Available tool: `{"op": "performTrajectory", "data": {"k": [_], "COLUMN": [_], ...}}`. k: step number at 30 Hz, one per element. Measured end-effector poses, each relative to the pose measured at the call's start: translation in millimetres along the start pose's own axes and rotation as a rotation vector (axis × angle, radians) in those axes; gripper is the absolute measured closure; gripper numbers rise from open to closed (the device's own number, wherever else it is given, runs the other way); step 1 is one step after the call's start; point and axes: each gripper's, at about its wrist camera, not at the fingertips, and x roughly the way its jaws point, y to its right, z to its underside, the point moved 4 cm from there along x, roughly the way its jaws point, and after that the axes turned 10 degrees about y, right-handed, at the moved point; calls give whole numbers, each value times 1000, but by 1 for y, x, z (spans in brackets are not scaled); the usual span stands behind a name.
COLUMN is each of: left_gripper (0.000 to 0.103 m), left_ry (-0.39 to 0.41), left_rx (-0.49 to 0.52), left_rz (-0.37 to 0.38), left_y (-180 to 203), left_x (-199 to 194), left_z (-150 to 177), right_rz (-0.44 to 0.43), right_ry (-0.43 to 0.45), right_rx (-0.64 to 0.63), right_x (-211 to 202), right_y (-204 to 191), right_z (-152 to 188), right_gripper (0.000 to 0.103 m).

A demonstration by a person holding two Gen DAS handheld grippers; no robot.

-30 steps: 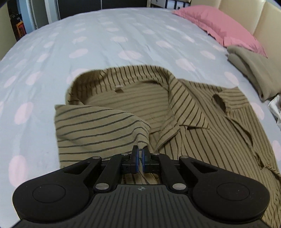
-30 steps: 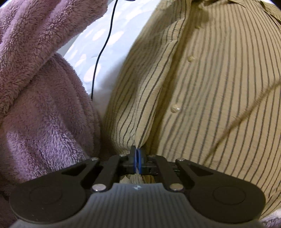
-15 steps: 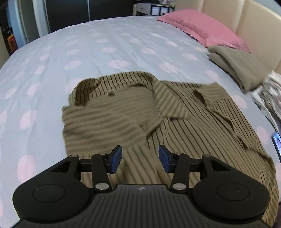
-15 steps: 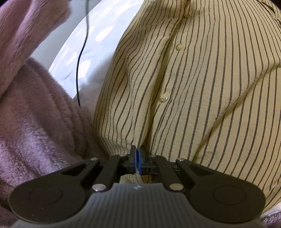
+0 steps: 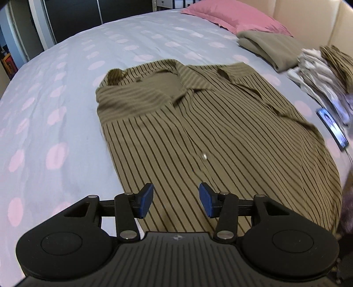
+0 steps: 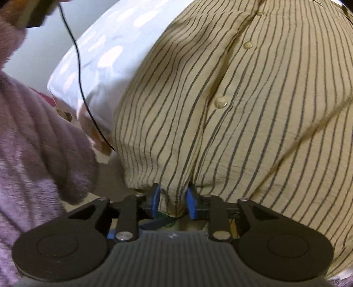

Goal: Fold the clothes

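Note:
A tan shirt with dark stripes (image 5: 198, 123) lies face up on the bed, collar at the far end, its left sleeve folded across the chest. My left gripper (image 5: 176, 199) is open and empty, hovering above the shirt's lower left part. In the right wrist view the same shirt (image 6: 242, 99) fills the frame, buttons showing. My right gripper (image 6: 172, 202) is open, its blue pads apart with a pinch of the shirt's hem loose between them at the bed's edge.
The bedspread (image 5: 55, 99) is pale blue with pink dots. A pink pillow (image 5: 231, 15), a folded olive garment (image 5: 269, 46), a pile of clothes (image 5: 322, 68) and a phone (image 5: 333, 128) lie at the right. A fuzzy purple sleeve (image 6: 33, 165) and a black cable (image 6: 81, 84) are at my right gripper's left.
My left gripper let go of the folded sleeve, opened and drew back toward the hem. My right gripper, shut on the hem before, has now opened.

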Motion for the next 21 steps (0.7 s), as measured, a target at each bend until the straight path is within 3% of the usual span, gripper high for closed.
{"op": "performTrajectory", "data": {"k": [3, 5, 7, 9, 11, 13, 18, 21], "left_gripper": [59, 59, 59, 59, 59, 59, 59, 59], "left_ry": [-18, -21, -9, 7, 14, 16, -3, -31], "left_rx": [18, 31, 27, 14, 2, 3, 11, 3], "left_rz": [0, -3, 0, -2, 1, 18, 65, 91], "left_y": [10, 17, 22, 26, 31, 39, 65, 80], "left_x": [-7, -11, -16, -20, -22, -21, -13, -7], "left_z": [11, 15, 16, 15, 14, 13, 19, 26], "right_rz": [19, 23, 15, 18, 21, 32, 121, 219], "right_ry": [-30, -38, -57, -72, -67, -55, -93, -139], "right_rx": [8, 8, 0, -4, 1, 10, -6, -62], "right_x": [6, 8, -4, 7, 4, -6, -34, -46], "right_y": [29, 23, 55, 44, 49, 59, 90, 117], "right_z": [-12, 8, 8, 16, 22, 25, 24, 30], "right_gripper": [101, 101, 97, 95, 91, 74, 73, 73]}}
